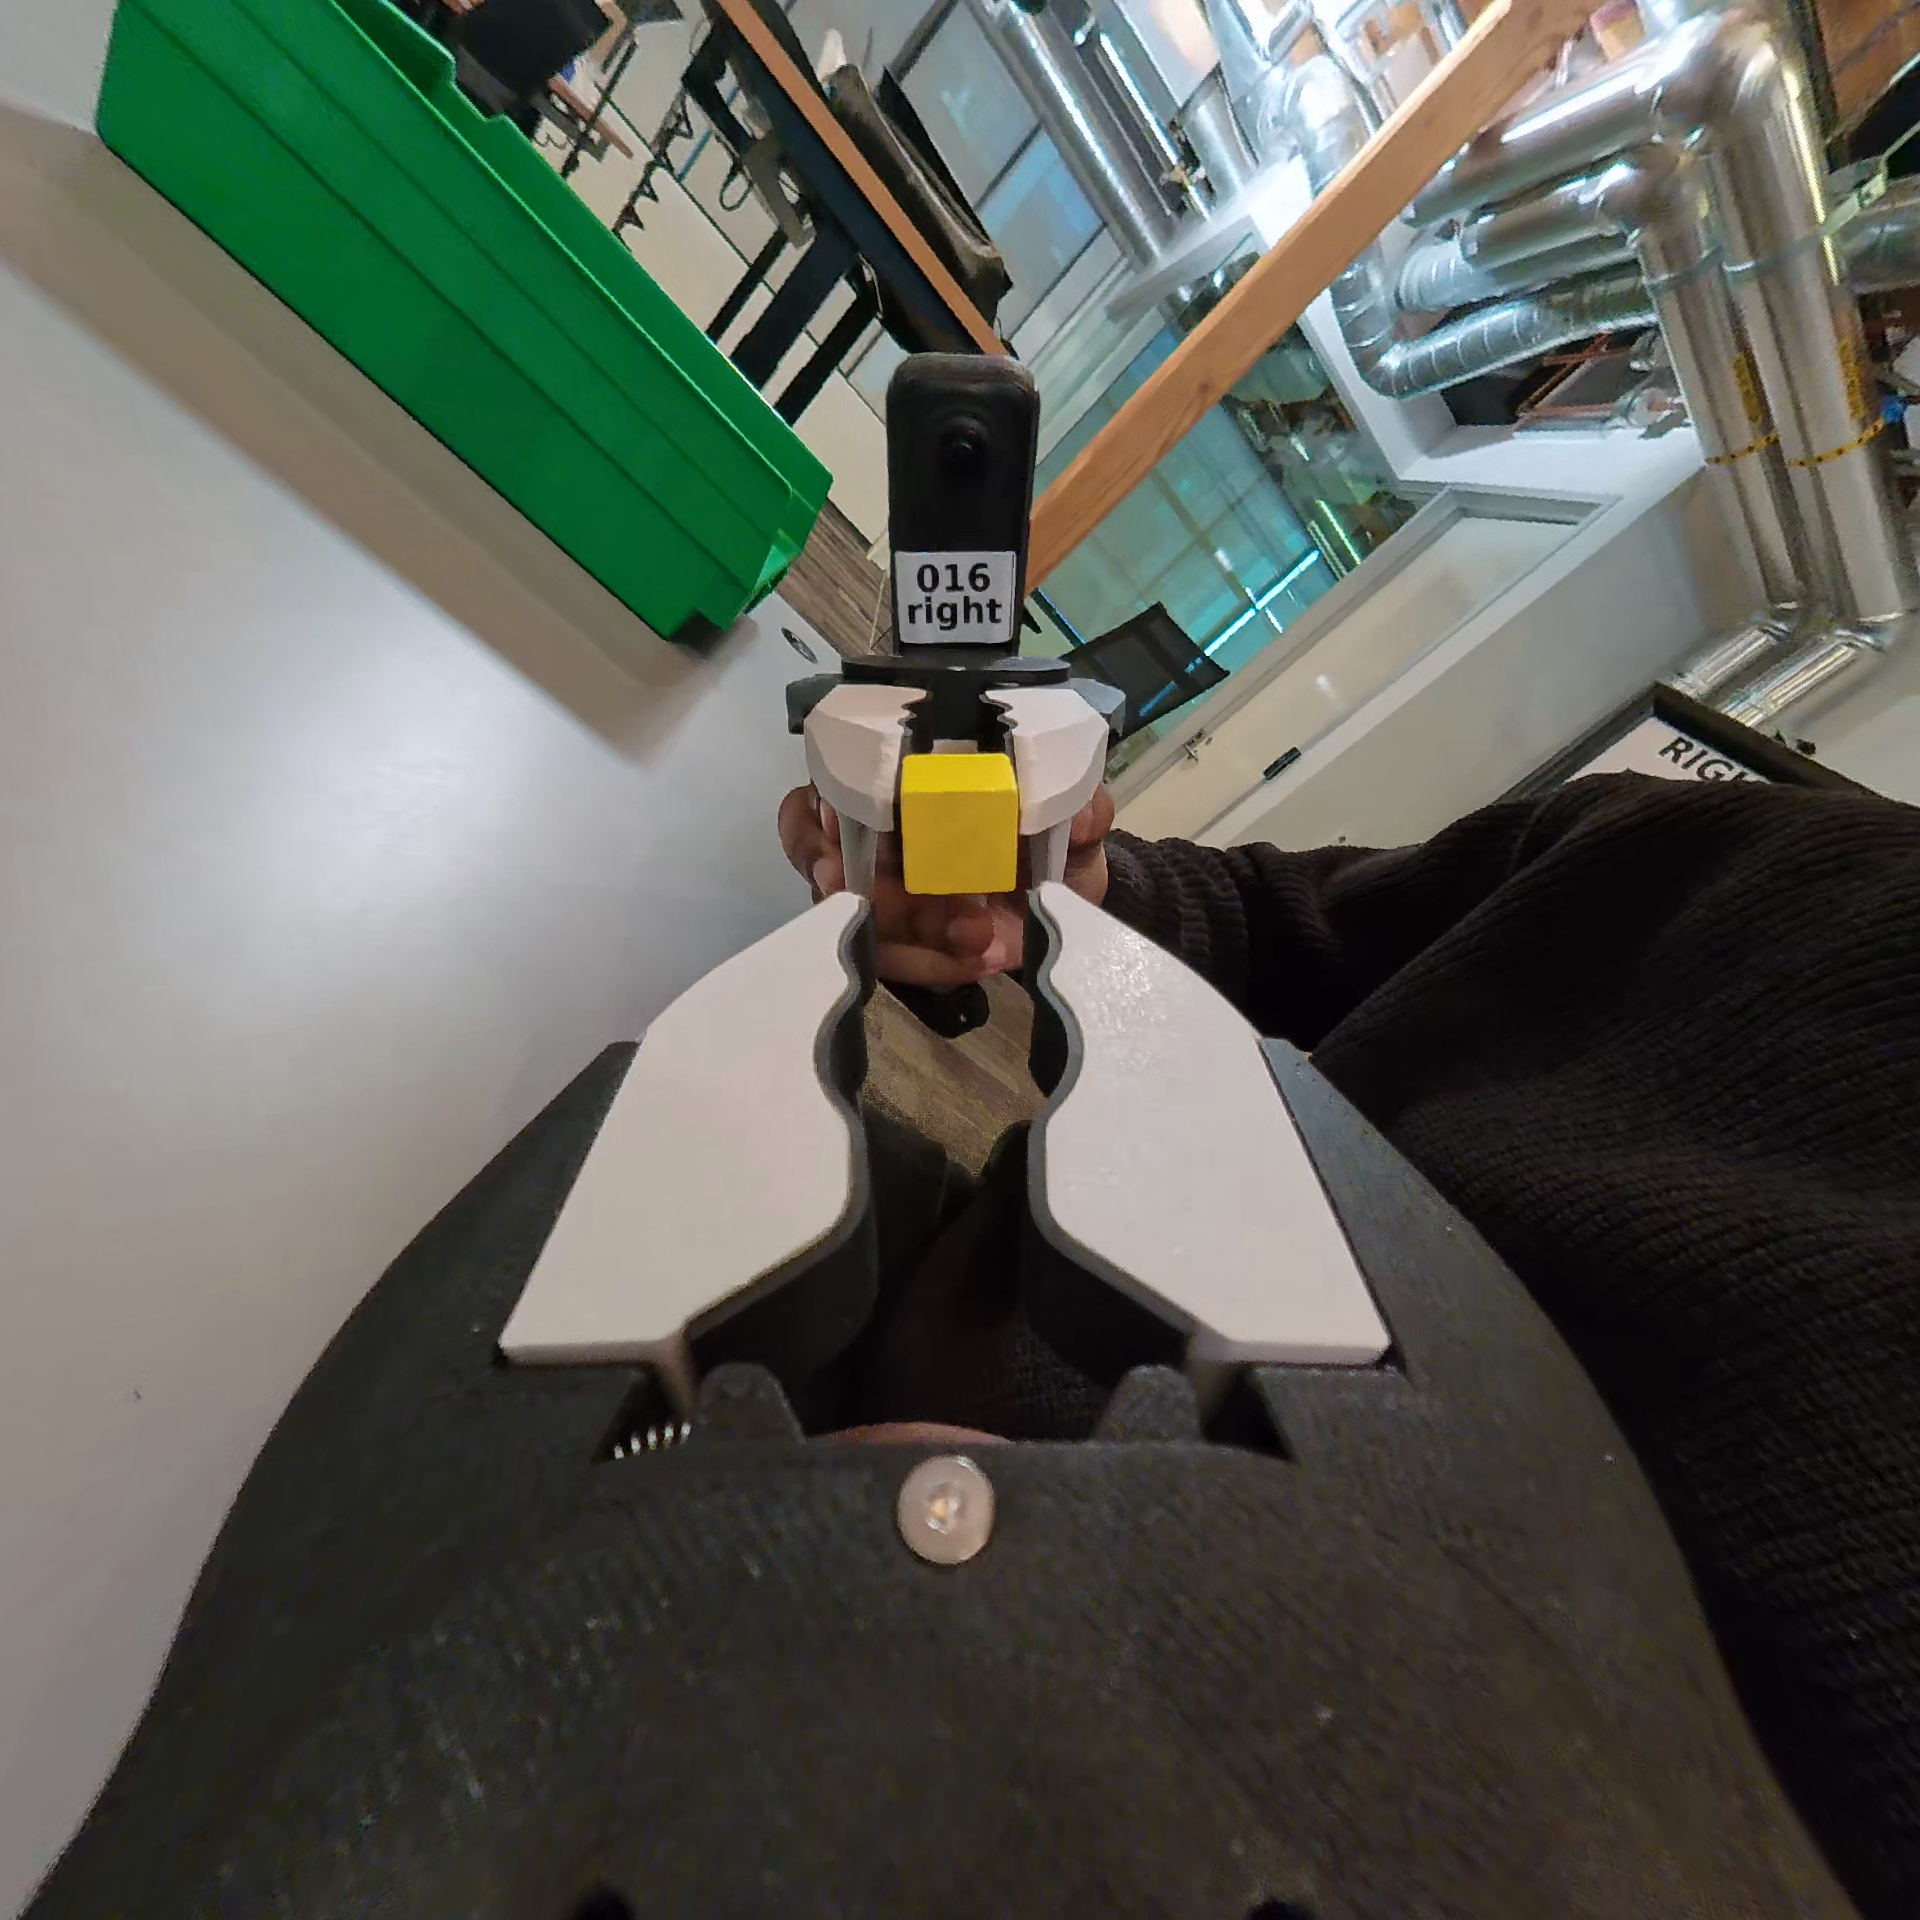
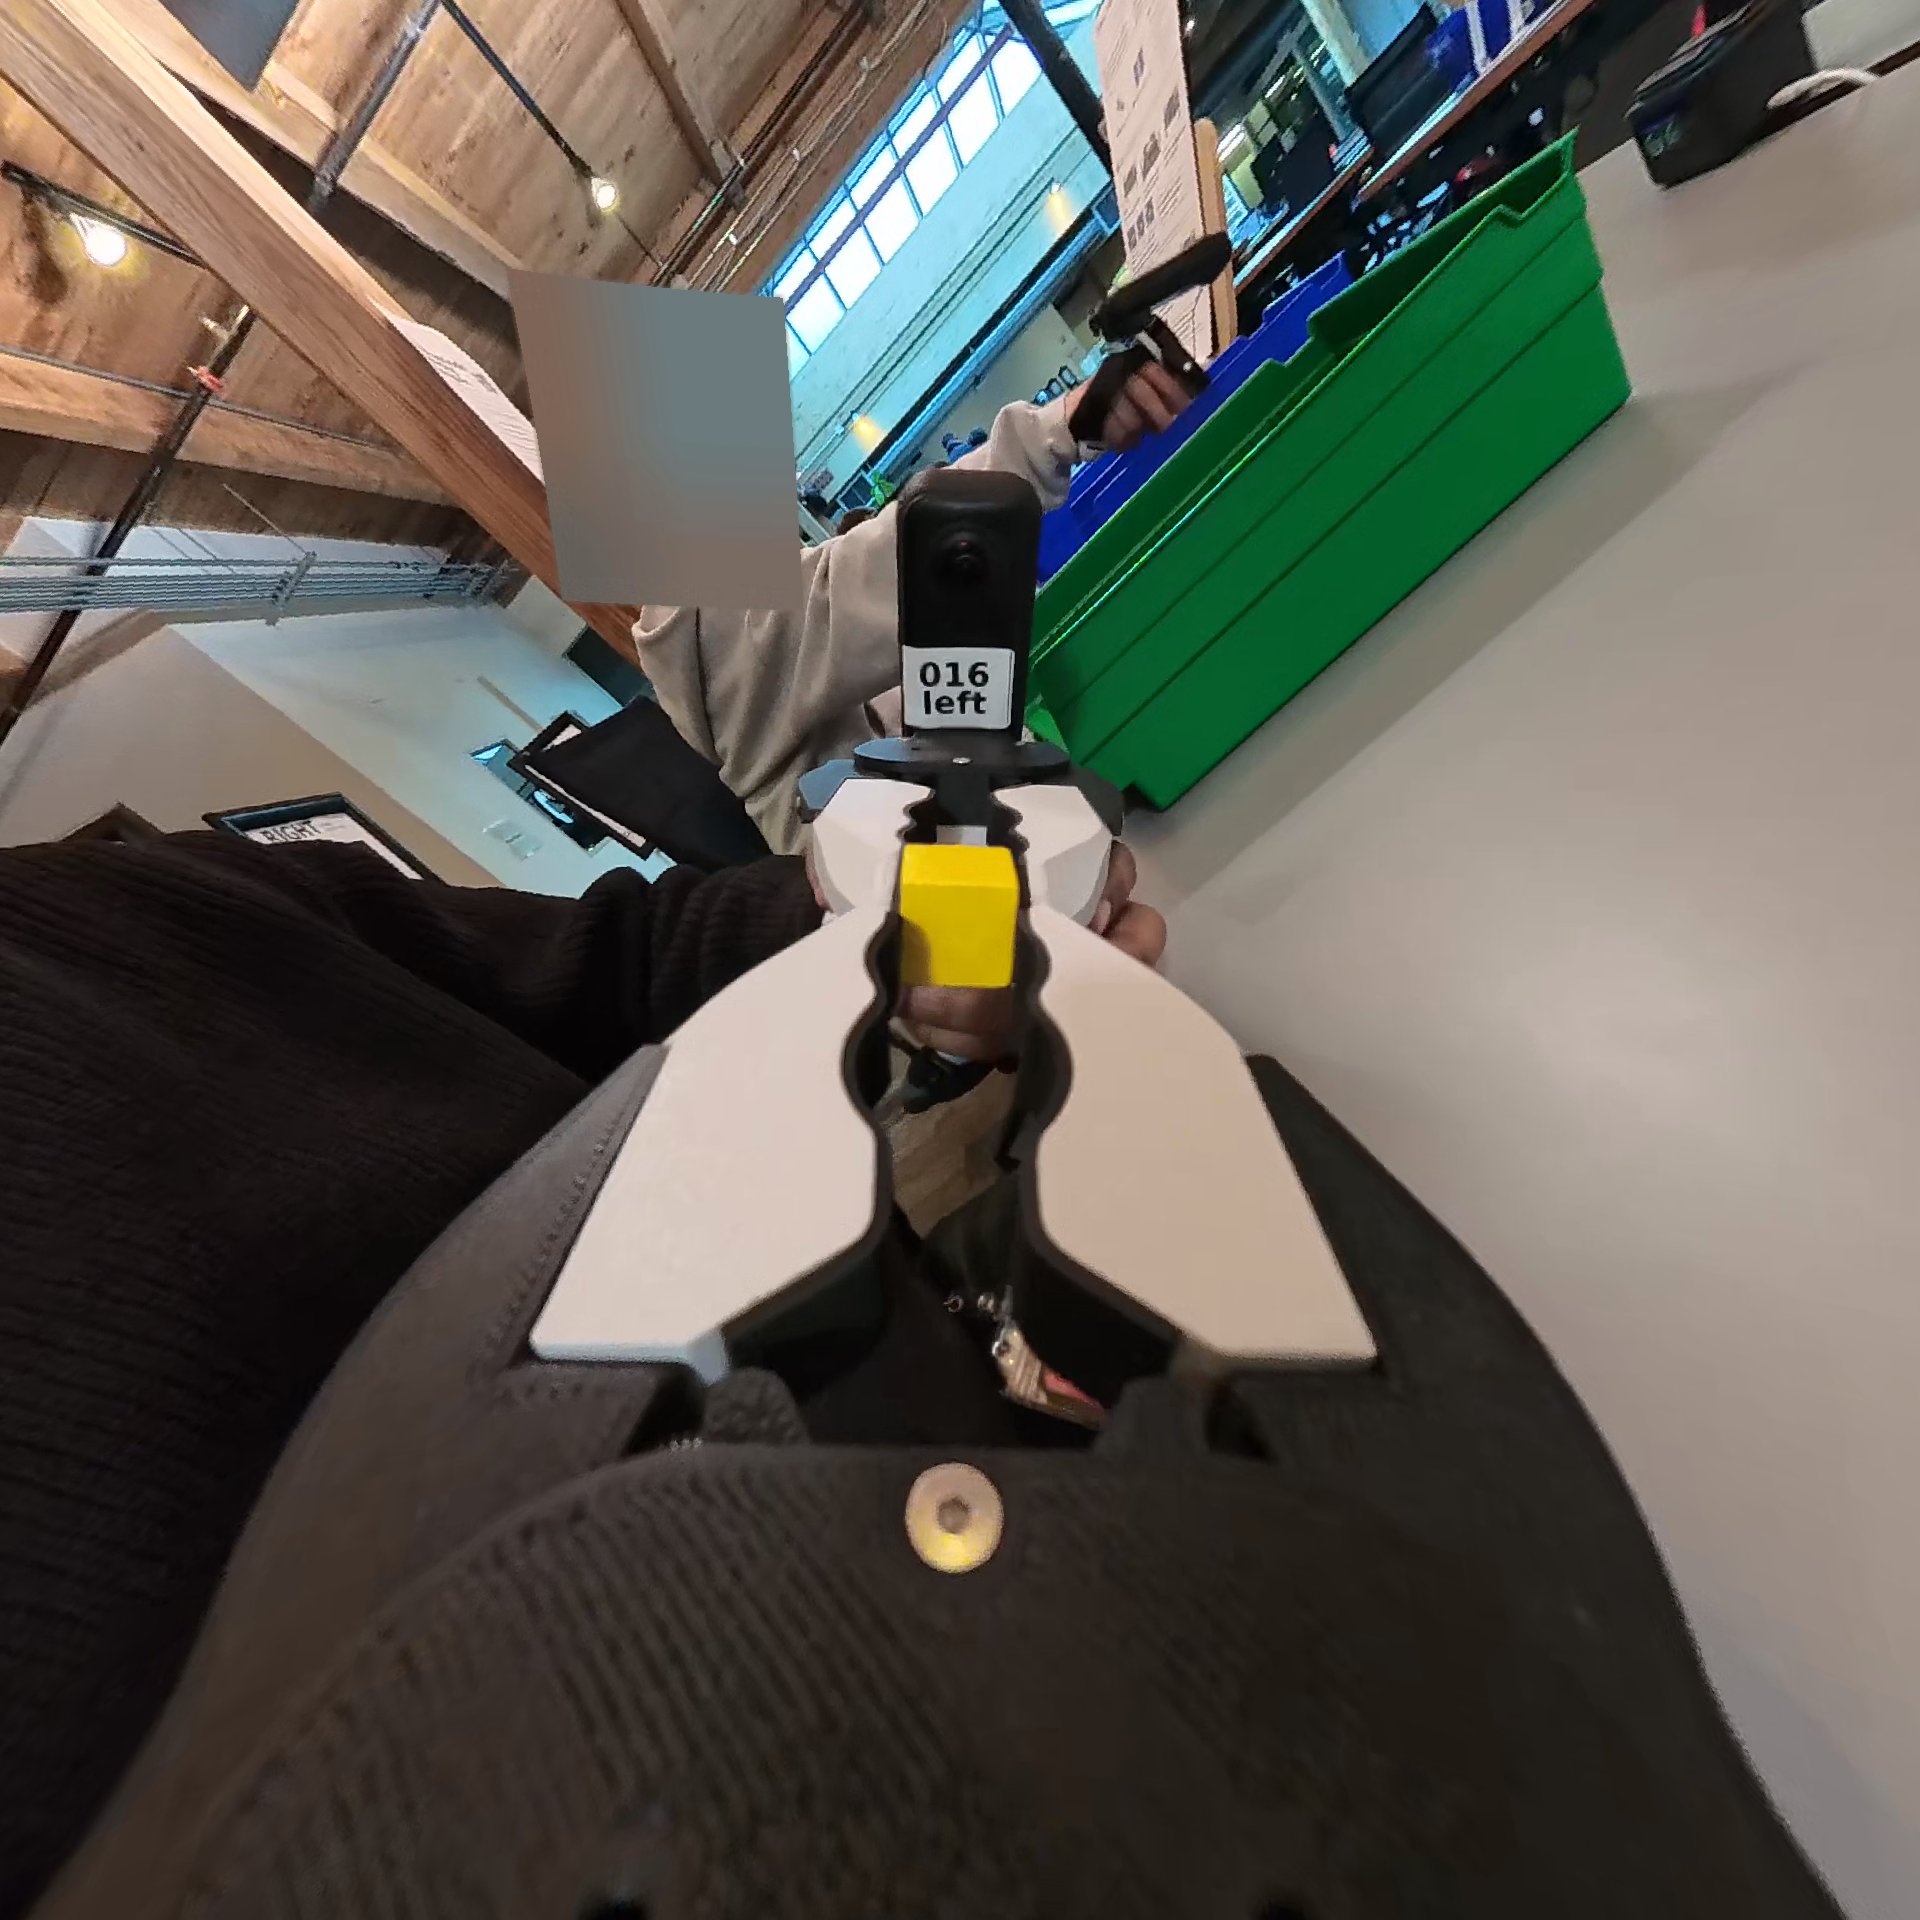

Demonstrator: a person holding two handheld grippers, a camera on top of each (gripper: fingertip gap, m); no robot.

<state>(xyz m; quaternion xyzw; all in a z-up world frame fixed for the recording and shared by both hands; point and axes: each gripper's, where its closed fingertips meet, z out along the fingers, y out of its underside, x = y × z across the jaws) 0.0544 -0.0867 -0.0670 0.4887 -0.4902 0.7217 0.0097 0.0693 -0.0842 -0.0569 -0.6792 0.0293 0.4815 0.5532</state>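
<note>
My two grippers face each other tip to tip above the edge of a white table [image 1: 260,831]. A yellow cube [image 1: 958,831] sits between the white fingers of my right gripper [image 1: 956,800], which is shut on it. In the right wrist view the cube [image 2: 956,914] fills the gap between the right gripper's [image 2: 956,935] fingertips. My left gripper [image 1: 951,914] is open, its tips just short of the cube and not gripping it. It shows behind the cube in the right wrist view [image 2: 961,857]. A hand and a dark knitted sleeve [image 1: 1558,1039] hold each gripper.
A stack of green bins [image 1: 447,291] stands on the table, also in the right wrist view [image 2: 1330,520], with blue bins [image 2: 1195,416] behind. Another person in a beige top [image 2: 769,686] holds a black gripper [image 2: 1143,353] beyond them. The table [image 2: 1558,935] extends to the right.
</note>
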